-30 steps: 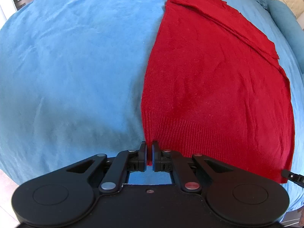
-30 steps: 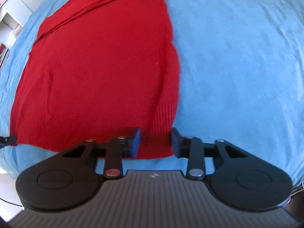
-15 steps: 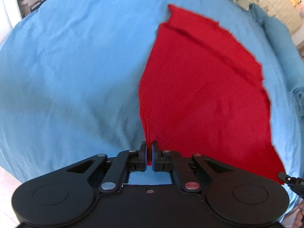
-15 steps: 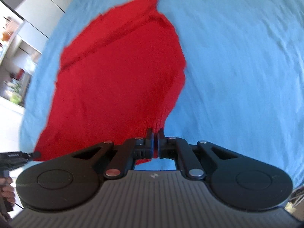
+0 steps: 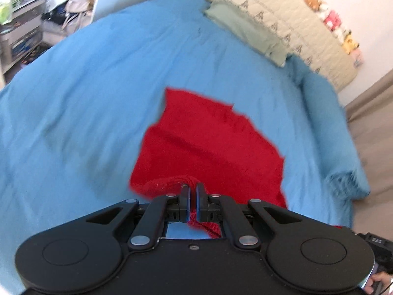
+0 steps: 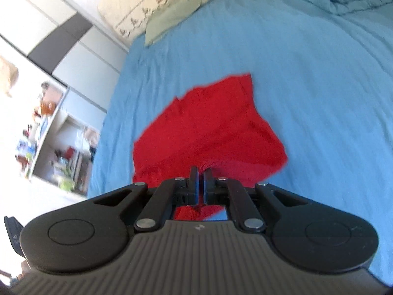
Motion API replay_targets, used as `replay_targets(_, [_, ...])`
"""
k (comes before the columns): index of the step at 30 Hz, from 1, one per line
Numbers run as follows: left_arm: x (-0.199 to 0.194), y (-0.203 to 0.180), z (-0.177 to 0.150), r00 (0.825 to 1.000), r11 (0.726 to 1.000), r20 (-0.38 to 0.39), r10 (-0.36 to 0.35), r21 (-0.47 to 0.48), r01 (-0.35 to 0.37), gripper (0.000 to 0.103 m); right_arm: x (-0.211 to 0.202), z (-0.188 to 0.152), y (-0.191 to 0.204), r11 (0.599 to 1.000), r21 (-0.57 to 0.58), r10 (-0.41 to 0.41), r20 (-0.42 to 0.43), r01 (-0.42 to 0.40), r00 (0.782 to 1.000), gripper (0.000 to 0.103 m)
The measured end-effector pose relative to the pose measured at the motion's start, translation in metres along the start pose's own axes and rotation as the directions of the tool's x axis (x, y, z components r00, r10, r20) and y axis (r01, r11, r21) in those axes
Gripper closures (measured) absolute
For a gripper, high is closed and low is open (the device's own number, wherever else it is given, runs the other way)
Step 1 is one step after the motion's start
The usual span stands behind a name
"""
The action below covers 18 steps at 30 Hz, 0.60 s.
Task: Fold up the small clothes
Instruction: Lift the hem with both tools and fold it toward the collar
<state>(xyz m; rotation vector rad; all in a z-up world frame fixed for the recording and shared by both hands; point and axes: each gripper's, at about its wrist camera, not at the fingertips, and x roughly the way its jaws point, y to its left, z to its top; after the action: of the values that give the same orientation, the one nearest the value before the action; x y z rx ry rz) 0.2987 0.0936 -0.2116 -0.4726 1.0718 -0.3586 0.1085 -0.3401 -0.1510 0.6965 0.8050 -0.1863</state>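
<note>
On blue bedspread point(image 5: 86, 98), mid-bed, lies red knit sweater point(image 5: 203, 142), long axis running away from both cams toward headboard end, far tip pointing that way. Near hem raised off sheet: left gripper point(image 5: 193, 198) w/ jaws pinched on one hem corner, right gripper point(image 6: 201, 180) jaws clamped on other. Green pillow point(image 5: 243, 32) sits beyond, against cream quilted headboard point(image 5: 294, 24).

No legible text in either view. Right wrist view: small embossed logo mark on the grey ribbed gripper body point(image 6: 199, 227) at 6 o'clock, unreadable. Left wrist view: pale markings on the other gripper's black body point(image 5: 375, 242) at 4 o'clock, too blurred to read.
</note>
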Motion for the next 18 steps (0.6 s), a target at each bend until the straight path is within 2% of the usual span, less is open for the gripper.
replay_targets(5, [0.037,-0.015,0.058,0.998,1.000,0.052,-0.021,0.021,0.020,0.099,0.047,0.060,0.005,0.998,0.056,0.016,0.058,-0.019,0.998,0.084])
replay_targets(9, [0.090,-0.013,0.103,0.997,0.999,0.071,-0.033,-0.022,0.035,0.099,0.095,0.107,-0.002,0.997,0.072,0.000,0.099,-0.008,0.995,0.084])
replay_targets(14, [0.166,-0.009,0.155,0.996,0.999,0.084,-0.018,-0.034,0.021,0.099,0.178,0.148,-0.018,0.993,0.121,-0.031,0.123,0.016,0.992,0.084])
replay_targets(18, [0.231,0.003,0.177,0.997,0.998,0.078,0.008,-0.070,-0.002,0.099,0.249,0.169,-0.036,0.989,0.129,-0.084,0.126,0.067,0.989,0.084])
